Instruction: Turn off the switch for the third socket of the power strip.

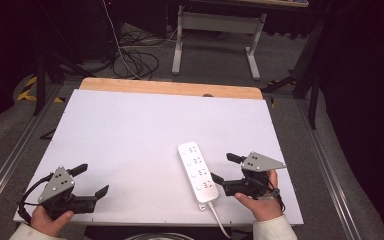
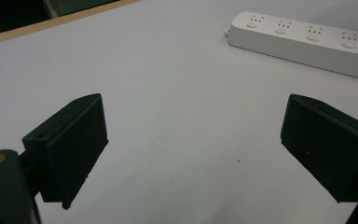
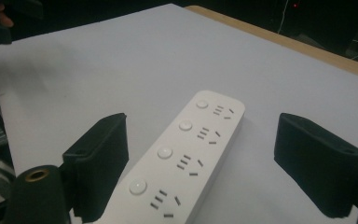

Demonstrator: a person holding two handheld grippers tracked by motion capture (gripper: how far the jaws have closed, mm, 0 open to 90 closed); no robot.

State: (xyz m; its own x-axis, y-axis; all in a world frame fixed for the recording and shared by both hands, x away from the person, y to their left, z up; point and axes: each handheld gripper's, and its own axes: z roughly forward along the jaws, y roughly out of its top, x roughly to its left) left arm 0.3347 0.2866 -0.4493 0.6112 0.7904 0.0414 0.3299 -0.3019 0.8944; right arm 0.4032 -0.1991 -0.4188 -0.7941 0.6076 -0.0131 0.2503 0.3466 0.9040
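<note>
From the high view first: your right gripper (image 1: pixel 221 168) sits at about five o'clock on the white table (image 1: pixel 130 130), jaws spread wide and holding nothing, just beside the power strip (image 1: pixel 198 171). The strip lies flat on the board, long axis running roughly from eleven to five, its white cable (image 1: pixel 219 221) trailing off the near edge toward you. Your left gripper (image 1: pixel 92 180) is down at seven o'clock, well apart from the strip, jaws likewise spread and empty.

Over to the left gripper view: both black jaws stand open over bare table, and the strip lies far off at about one o'clock (image 2: pixel 303 42), four sockets in a row.

Now the right gripper view: the strip (image 3: pixel 186 154) runs up between your open jaws, nearer the left one, four round buttons and four sockets facing up (whether a jaw touches the casing, I can't tell).

Handling, as I judge it: a rigid plastic shell, light to moderate, smooth and likely a bit slippery on the pads. It won't deform, so you can squeeze firmly. Take it across the narrow width, on the long side walls near the middle, not over the buttons. Expect the cable to drag and twist the near end as you lift.
</note>
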